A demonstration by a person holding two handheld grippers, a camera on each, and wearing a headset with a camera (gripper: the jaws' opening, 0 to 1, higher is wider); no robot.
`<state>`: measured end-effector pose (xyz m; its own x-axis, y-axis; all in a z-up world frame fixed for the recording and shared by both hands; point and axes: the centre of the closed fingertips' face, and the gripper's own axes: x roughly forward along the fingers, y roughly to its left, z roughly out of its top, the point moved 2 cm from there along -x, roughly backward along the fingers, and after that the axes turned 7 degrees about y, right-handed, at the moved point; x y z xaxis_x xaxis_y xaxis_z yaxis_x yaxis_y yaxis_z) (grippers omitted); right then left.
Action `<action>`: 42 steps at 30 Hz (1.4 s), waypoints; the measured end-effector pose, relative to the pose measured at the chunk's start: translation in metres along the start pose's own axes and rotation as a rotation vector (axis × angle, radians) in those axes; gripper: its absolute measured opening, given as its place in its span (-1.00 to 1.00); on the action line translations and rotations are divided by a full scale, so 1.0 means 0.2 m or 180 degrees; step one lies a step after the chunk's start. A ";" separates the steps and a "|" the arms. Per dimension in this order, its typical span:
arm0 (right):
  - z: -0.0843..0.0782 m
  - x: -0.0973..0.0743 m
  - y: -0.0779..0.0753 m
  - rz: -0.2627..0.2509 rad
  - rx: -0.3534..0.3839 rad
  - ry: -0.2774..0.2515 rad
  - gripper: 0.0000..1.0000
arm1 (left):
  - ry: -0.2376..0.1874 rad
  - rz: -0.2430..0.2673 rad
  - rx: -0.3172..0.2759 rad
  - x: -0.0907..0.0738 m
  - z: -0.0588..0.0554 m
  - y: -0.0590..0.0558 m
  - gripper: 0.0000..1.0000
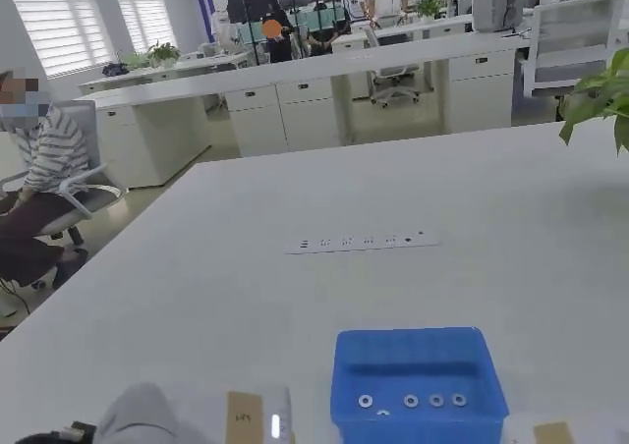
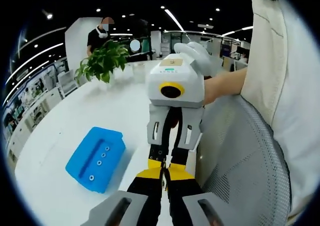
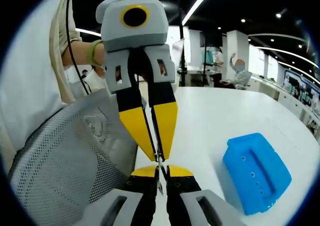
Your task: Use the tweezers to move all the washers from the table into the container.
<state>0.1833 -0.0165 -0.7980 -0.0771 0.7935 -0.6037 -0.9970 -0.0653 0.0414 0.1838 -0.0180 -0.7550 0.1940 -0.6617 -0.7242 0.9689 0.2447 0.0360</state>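
The right gripper [image 3: 159, 175] is pinching the tweezers [image 3: 159, 185] in tightly closed jaws, the left gripper [image 3: 158, 155], also closed, is meeting it tip to tip, and the blue container [image 3: 276, 187] of washers [image 1: 411, 401] is sitting off to the right gripper's right.

We hold the left gripper [image 2: 163, 175] and the right gripper [image 2: 163, 161] nose to nose, with their yellow fingertips [image 3: 165, 121] touching and both sets of jaws closed together. A bare forearm [image 2: 220, 86] extends behind the right gripper.
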 end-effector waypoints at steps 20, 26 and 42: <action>-0.09 0.05 -0.01 -0.0017 -0.0002 0.0277 -0.93 | 0.0503 -0.0127 0.0093 0.05 -0.15 0.00 -1.00; -0.07 0.03 -0.04 -0.0080 0.0107 0.0129 -0.70 | 0.0726 -0.0160 0.0162 0.06 -0.23 0.01 -1.00; -0.13 -0.73 -0.24 -0.1527 0.1020 -0.0782 -0.20 | 0.1149 -0.0172 0.0087 0.15 -0.40 0.03 -1.00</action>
<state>0.2428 -0.1448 -0.7335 0.4182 0.8079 -0.4151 -0.8705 0.4870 0.0708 0.1843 0.0196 -0.8318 0.0806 -0.3791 -0.9219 0.9810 0.1939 0.0060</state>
